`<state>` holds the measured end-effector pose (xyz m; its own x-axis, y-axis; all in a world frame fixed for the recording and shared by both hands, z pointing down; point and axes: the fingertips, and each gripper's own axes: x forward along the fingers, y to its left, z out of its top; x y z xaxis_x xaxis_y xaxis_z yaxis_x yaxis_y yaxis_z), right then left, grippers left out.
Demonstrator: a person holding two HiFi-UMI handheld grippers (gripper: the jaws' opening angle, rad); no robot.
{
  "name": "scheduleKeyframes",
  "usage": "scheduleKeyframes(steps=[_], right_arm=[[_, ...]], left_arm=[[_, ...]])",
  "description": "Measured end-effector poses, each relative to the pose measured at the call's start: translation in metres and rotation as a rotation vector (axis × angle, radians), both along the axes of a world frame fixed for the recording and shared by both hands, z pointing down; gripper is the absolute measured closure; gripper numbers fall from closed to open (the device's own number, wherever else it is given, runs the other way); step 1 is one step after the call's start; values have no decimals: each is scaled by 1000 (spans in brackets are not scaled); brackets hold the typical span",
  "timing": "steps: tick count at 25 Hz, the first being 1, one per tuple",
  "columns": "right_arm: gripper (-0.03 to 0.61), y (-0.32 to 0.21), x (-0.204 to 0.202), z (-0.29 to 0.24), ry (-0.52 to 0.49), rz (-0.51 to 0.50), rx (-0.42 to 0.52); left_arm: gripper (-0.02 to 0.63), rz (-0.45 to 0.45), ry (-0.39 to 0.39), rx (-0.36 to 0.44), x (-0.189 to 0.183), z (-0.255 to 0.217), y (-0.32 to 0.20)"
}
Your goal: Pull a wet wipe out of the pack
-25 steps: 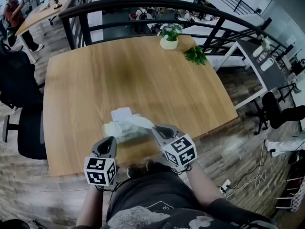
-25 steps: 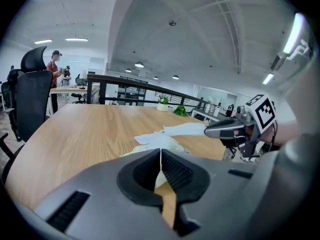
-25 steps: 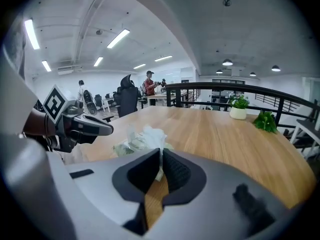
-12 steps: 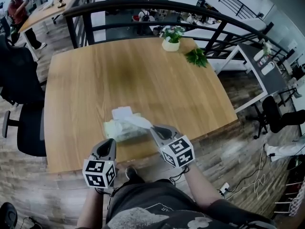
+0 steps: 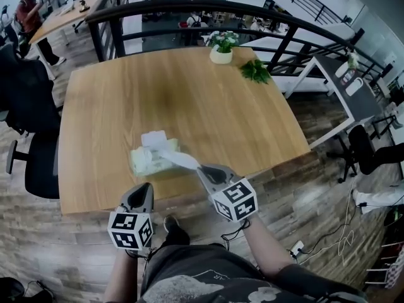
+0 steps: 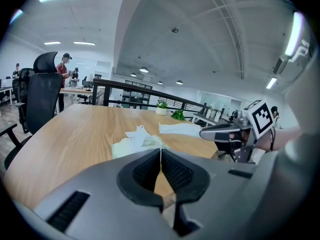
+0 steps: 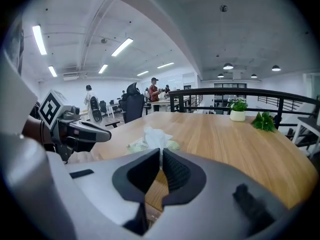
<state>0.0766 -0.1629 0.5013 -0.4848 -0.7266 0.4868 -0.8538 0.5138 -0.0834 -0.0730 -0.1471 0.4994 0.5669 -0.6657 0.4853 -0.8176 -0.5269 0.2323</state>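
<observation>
Nearly done: the right gripper (image 5: 201,169) is clamped on 1 wet wipe (image 5: 180,160), which stretches toward 10 o'clock to the pack (image 5: 146,161) on the table (image 5: 189,93). Whether its tail is free is unclear. The left gripper (image 5: 144,189), at the pack's 6 o'clock, is closed on nothing.

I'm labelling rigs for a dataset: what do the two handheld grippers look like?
Both the left gripper and right gripper have smooth grey shells tapering to the jaws, black ribbed pads, and a white cube printed with black square markers at the rear.
</observation>
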Motion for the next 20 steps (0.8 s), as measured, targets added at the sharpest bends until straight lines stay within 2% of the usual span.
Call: scheduleKeyframes(steps=[13, 20], right_arm=[[545, 93, 25, -19, -70, 1, 30], [545, 145, 29, -32, -81, -6, 56]], left_arm=[[597, -6, 15, 42, 32, -20, 89], [597, -18, 22, 72, 35, -35, 140]])
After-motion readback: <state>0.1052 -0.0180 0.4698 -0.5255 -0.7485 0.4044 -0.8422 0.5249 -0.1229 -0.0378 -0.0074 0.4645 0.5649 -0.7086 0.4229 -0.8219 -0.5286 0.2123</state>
